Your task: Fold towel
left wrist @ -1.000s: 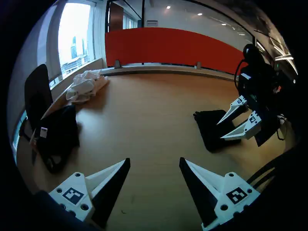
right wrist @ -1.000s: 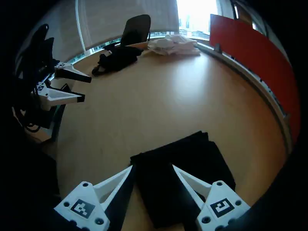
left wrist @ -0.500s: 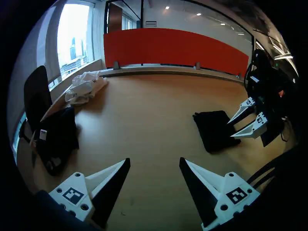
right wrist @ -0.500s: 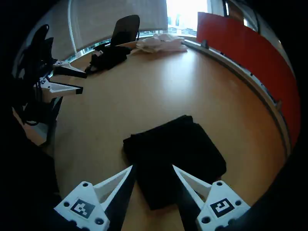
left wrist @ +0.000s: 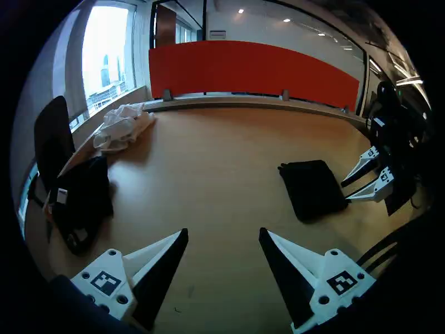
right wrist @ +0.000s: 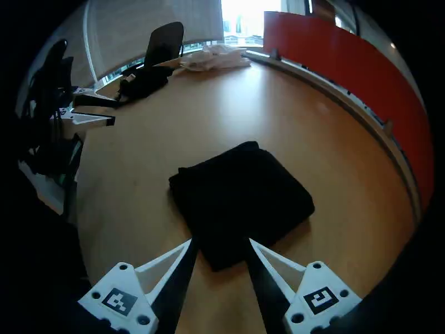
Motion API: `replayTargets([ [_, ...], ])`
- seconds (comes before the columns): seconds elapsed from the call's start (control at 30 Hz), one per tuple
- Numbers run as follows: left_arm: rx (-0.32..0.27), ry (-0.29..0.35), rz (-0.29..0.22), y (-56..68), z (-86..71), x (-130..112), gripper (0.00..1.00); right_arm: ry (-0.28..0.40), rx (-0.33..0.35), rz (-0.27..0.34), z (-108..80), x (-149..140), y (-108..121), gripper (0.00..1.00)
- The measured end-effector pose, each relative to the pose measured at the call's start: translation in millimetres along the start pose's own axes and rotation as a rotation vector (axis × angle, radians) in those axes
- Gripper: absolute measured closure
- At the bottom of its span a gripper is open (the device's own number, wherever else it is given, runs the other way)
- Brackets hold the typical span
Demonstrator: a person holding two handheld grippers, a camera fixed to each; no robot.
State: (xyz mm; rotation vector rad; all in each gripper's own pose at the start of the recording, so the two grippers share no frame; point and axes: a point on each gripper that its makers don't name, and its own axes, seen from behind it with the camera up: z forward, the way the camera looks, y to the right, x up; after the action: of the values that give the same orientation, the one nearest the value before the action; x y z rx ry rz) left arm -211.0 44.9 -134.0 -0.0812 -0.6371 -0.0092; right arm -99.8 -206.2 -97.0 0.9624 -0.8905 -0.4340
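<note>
A black towel (left wrist: 311,189) lies folded into a thick rectangle on the wooden table (left wrist: 222,150), toward its right side. In the right gripper view the folded towel (right wrist: 242,203) sits just ahead of my right gripper (right wrist: 221,243), whose fingers stand open with the towel's near corner at their tips, not pressed. From the left gripper view, the right gripper (left wrist: 346,191) hovers at the towel's right edge. My left gripper (left wrist: 222,234) is open over bare table, well away from the towel. It also appears far off as the left gripper (right wrist: 114,109).
A white cloth pile (left wrist: 122,125) lies at the table's far corner by the window. A black bag (left wrist: 83,200) rests near the left edge, with a dark chair (left wrist: 53,133) behind it. A red partition (left wrist: 250,69) lines the far side.
My right gripper has drawn back from the towel, so the whole folded towel now lies ahead of its fingertips. The left gripper has stayed put.
</note>
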Motion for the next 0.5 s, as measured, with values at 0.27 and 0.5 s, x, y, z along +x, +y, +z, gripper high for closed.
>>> replayTargets([
  [0.27, 0.005, 0.002, -0.002, -1.3, 0.0, 0.8, 0.06, -0.018, -0.025, 0.027, -1.7, -17.2, -1.2, 0.39],
  [0.5, 0.002, 0.001, -0.002, -0.4, 1.0, 0.7, 0.06, -0.04, -0.053, 0.069, 0.5, -37.5, -0.5, 0.39],
])
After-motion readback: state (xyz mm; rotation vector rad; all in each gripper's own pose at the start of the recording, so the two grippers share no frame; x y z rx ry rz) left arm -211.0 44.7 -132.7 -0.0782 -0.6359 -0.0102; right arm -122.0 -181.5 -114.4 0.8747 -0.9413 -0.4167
